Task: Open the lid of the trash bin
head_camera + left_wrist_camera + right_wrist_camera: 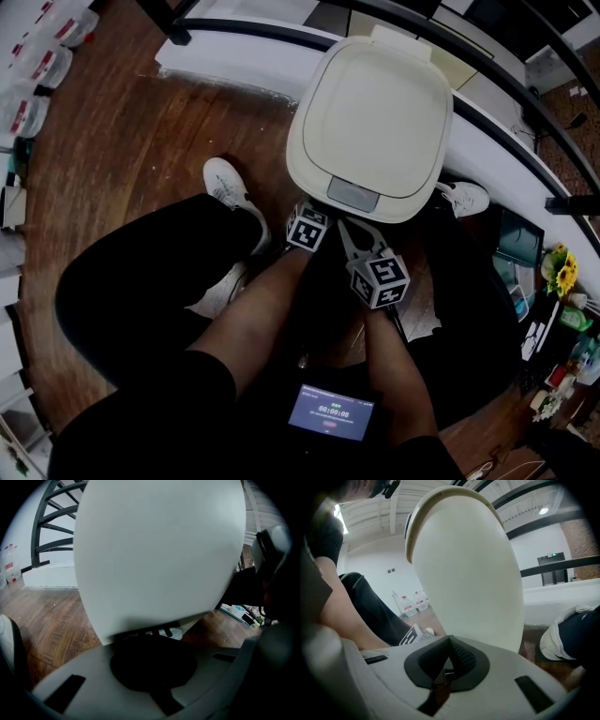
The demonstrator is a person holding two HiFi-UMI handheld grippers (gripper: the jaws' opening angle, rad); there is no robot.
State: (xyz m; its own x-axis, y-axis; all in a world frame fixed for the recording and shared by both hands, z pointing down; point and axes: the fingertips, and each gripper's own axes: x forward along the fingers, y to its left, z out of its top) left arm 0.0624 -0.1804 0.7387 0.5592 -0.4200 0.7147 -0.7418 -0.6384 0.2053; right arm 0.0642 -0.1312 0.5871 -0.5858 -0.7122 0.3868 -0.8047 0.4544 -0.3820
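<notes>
While the lid (375,112) of the trash bin (468,573) lies closed, the right tool (449,644) is pinched together, empty, at its front; the left tool (307,228) sits alongside, jaws lost in shadow.

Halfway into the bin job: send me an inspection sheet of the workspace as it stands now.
Surface: wooden floor; the bin stands on it.
Job's things: trash bin upright; lid shut; grey button at its near edge.
Clutter: bottles far left; flowers far right.
Grippers: left tool close against the bin's side, jaws too dark to read; right tool shut, empty, pointing at the bin.
Cables: nothing seen near the bin.
Surroundings: railing behind the bin; person's white shoes either side; small screen near the person.
</notes>
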